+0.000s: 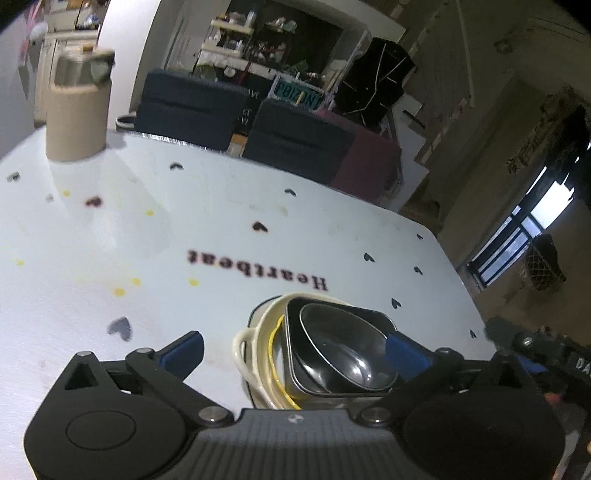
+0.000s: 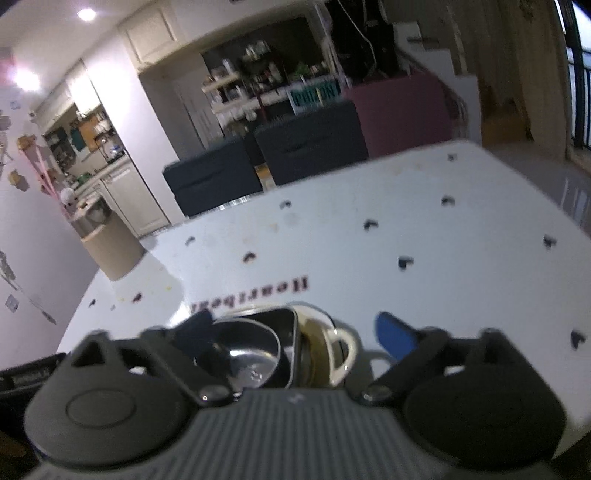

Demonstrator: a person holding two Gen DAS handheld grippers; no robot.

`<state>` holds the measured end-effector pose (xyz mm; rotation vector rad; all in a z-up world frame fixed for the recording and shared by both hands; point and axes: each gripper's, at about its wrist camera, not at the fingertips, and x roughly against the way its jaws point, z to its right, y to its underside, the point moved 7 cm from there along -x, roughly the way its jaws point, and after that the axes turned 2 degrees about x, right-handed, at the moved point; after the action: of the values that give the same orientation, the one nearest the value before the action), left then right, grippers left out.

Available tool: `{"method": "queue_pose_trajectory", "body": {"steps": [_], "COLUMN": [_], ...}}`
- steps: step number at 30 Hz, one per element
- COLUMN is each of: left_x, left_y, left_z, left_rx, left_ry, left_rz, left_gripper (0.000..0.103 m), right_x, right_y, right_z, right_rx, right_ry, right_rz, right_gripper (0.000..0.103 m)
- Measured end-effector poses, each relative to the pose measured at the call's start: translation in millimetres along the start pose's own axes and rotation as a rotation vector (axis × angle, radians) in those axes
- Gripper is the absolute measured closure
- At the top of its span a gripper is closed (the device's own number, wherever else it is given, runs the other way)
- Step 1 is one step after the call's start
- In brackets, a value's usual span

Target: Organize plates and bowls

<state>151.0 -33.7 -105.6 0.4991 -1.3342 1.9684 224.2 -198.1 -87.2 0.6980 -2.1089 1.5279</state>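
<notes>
Both tongs [image 1: 293,349] [image 2: 295,334] gape above nested bowls [image 1: 332,354] — nothing gripped.

Both wrist cameras look close and obliquely down over the white table [image 1: 258,221], sharing the stacked dishes [image 1: 332,354] low centre and dark chairs [image 2: 258,162] beyond.

Dim room, bright ceiling lights [image 2: 86,14] upper left, motion blur, fisheye bending at edges, glare on white table [image 1: 221,206]
</notes>
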Motion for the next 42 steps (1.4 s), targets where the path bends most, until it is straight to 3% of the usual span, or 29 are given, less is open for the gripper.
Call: {"method": "queue_pose_trajectory", "body": {"steps": [7,11,16,21,30,42], "left_x": [54.4,81.6,98.3,106.2,109.5,113.7], "left_y": [-6.9,3.1,23.5,46.3,82.7,102.2], "left_z": [15.9,22.2,26.0,27.7,24.6,20.2], "left_rx": [-0.088,-0.149,-0.156,-0.211,-0.270,-0.295], "left_ry": [-0.035,-0.088,-0.073,-0.122,-0.131,-0.157], "left_rz": [0.112,0.181,0.205,0.223,0.232,0.253], "left_gripper": [0.000,0.000,0.000,0.000,0.000,0.000], "right_x": [57.1,87.1,118.6,127.9,130.8,131.3], "right_y": [-14.9,-7.4,9.5,30.9,65.7,85.2], "right_z": [-14.4,-14.8,-10.7,-8.4,-8.0,-6.4], "right_rx": [0.110,0.153,0.190,0.254,0.296,0.341], "right_ry": [0.020,0.044,0.063,0.100,0.107,0.143], "right_rz": [0.130,0.173,0.221,0.237,0.216,0.220], "right_gripper": [0.000,0.000,0.000,0.000,0.000,0.000]}}
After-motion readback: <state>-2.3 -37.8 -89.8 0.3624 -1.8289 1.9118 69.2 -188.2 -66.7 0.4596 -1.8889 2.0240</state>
